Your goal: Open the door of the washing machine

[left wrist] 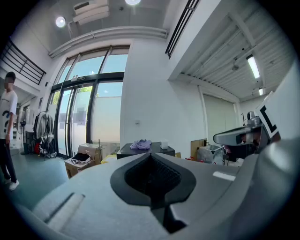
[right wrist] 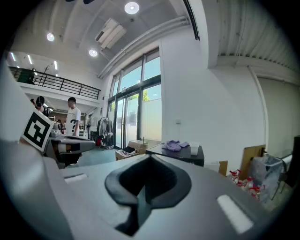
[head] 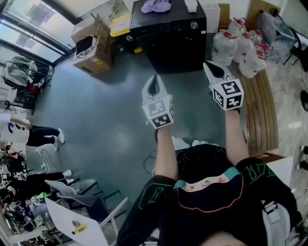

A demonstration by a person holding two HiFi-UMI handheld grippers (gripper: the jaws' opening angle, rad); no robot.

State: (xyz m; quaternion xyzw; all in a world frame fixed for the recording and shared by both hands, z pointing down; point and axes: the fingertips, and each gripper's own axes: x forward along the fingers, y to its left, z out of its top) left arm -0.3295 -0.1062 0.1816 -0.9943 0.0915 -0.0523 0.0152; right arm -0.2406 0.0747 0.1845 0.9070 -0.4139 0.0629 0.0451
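The black washing machine stands against the far wall, with a purple cloth and a white cup on its top; its door looks shut. Both grippers hang in the air short of it, apart from it. My left gripper is shut and holds nothing. My right gripper is shut too, and empty. In the left gripper view the closed tips point at the machine. The right gripper view shows the same over its own tips, with the machine beyond.
Cardboard boxes stand left of the machine. Bagged water bottles sit to its right, at the end of a wooden bench. People stand at the far left, and a chair is behind me.
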